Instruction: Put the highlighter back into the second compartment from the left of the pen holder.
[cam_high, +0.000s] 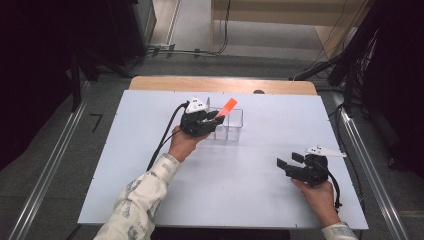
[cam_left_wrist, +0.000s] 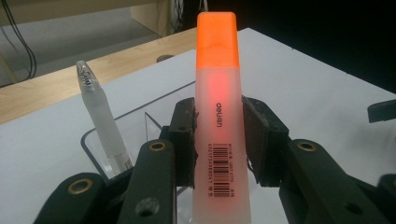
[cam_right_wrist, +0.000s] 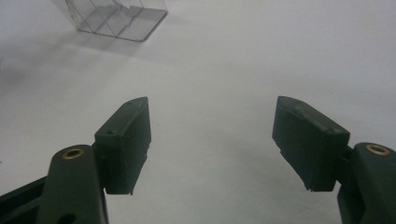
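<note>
An orange highlighter (cam_left_wrist: 217, 116) with a barcode on its pale barrel is clamped between the jaws of my left gripper (cam_left_wrist: 218, 140), cap end pointing away. From above, the left gripper (cam_high: 212, 120) holds the highlighter (cam_high: 228, 106) tilted over a clear plastic organizer box (cam_high: 234, 125) near the middle of the table. A frosted white pen (cam_left_wrist: 100, 116) stands upright in a compartment of the clear box (cam_left_wrist: 140, 121). My right gripper (cam_high: 290, 161) rests open near the table's right front, and its own view shows nothing between the right gripper's (cam_right_wrist: 212, 144) wide-set jaws.
The white tabletop (cam_high: 250, 175) has a wooden strip (cam_high: 222, 84) along its far edge. The clear box (cam_right_wrist: 116, 16) shows at the top left of the right gripper view. Dark equipment and cables stand on the floor beyond the table.
</note>
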